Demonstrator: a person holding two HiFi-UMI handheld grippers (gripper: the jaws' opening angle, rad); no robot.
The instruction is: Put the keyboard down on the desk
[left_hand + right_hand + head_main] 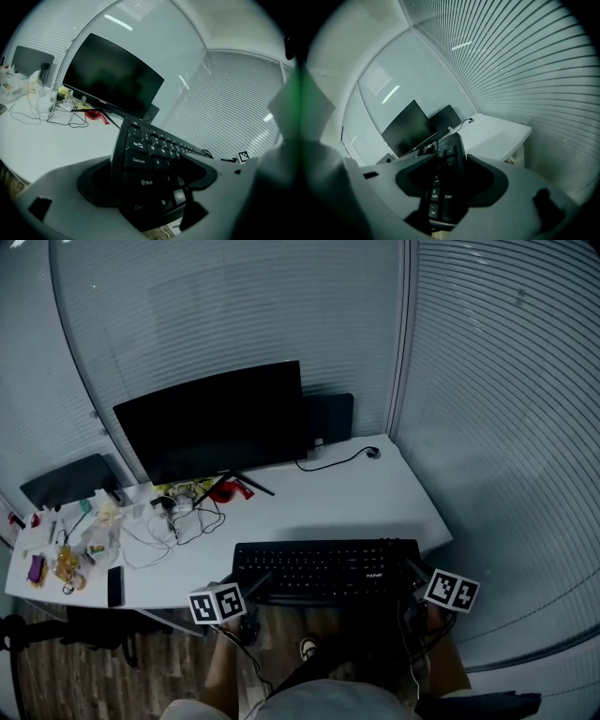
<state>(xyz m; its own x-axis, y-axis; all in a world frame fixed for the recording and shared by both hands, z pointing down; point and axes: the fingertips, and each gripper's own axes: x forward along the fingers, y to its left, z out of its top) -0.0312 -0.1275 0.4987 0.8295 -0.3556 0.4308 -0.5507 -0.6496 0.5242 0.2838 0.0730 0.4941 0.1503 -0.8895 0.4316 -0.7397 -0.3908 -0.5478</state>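
Keyboard gripped at both ends, at the front edge of the desk.
Head view: left gripper and right gripper hold it in front of the monitor. Left gripper view: jaws clamped on its Shift end. Right gripper view: jaws clamped on its number-pad end.

A: Colours at the workstation?
B: Black keyboard with white key legends; white desk; black monitor; one red item among dark cables.
A: Any patterns?
B: Black-and-white square markers on the left gripper and right gripper cubes (the jaws themselves are grey); pale blinds in fine horizontal stripes; brown wood-grain floor.
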